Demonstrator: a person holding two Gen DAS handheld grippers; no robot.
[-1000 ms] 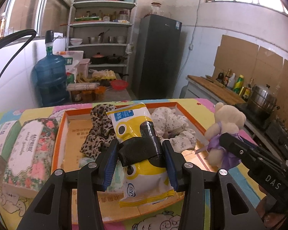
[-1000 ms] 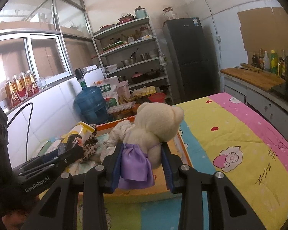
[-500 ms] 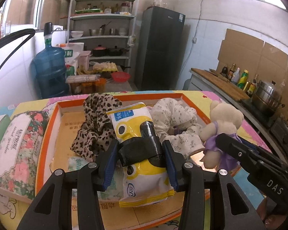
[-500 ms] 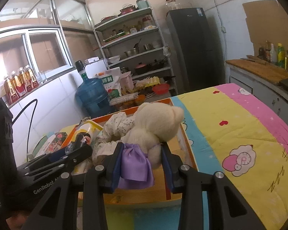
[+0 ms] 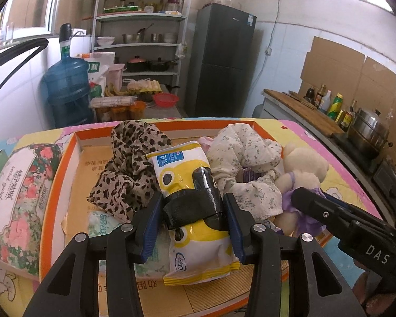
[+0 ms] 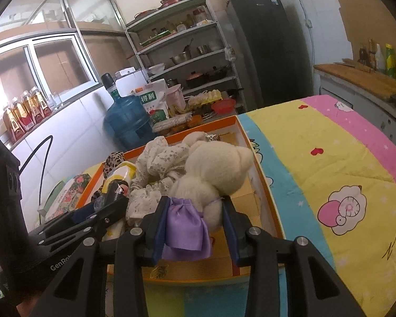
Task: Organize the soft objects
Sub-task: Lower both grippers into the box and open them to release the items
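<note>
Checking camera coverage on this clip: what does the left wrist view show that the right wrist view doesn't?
Left wrist only: the left claw gripping the yellow wipes pack head-on, the steel pot on the stove.

Right wrist only: the right claw holding the teddy bear, bottles on the window ledge.

Both: the orange box, floral cloth, leopard cloth, blue water jug, shelves, fridge.

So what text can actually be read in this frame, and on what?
"DAS": right gripper body.
"GenRob", cut off: left gripper body.
"利": white sack by the water jug.
Chinese print on the yellow pack, tissue pack and box floor: too small or skewed.
Fridge sticker: blurred.
</note>
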